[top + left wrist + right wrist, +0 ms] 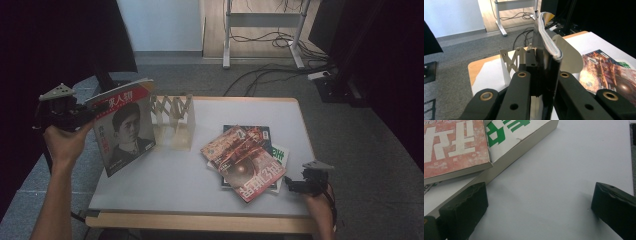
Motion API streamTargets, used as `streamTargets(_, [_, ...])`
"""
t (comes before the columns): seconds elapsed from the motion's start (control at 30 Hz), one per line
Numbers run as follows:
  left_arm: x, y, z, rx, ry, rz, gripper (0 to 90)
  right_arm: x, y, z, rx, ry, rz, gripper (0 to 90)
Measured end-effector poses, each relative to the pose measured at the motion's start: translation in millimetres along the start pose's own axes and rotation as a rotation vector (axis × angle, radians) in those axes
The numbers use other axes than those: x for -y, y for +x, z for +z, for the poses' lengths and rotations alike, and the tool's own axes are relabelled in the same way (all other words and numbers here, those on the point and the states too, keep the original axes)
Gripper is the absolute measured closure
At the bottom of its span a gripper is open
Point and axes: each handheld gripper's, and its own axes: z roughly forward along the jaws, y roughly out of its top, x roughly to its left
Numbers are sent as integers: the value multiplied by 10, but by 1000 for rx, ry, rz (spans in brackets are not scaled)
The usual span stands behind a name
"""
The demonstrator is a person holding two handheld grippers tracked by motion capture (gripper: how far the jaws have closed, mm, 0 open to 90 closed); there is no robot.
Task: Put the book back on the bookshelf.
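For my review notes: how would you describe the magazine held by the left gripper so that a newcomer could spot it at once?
Start at the white table and go to its left edge, beside the wooden accordion rack. There the magazine stands upright, clamped at its spine by the left gripper. Its red-topped cover with a dark portrait sets it apart from the magazines lying flat in the pile on the right.

Three cameras on my desk (200, 185)

Mine overhead looks forward and down; each tongs camera looks along its jaws, close up. All share the magazine pile (243, 160) (609, 72) (456, 150).
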Motion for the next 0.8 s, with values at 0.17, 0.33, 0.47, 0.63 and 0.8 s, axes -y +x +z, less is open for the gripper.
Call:
streamTargets(0.17, [0,25,116,-3,-16,-9,867,0,0,0,0,0,0,4])
streamTargets(0.33, [1,51,231,-1,-32,-21,868,0,0,-1,0,1,0,5])
streamTargets(0.47, [14,77,325,0,-39,-30,867,0,0,0,0,0,0,5])
streamTargets(0.63, [46,123,417,-13,-64,-48,867,0,0,0,0,-1,0,5])
streamTargets(0.8, [62,108,492,-38,-105,-33,867,0,1,0,1,-2,0,5])
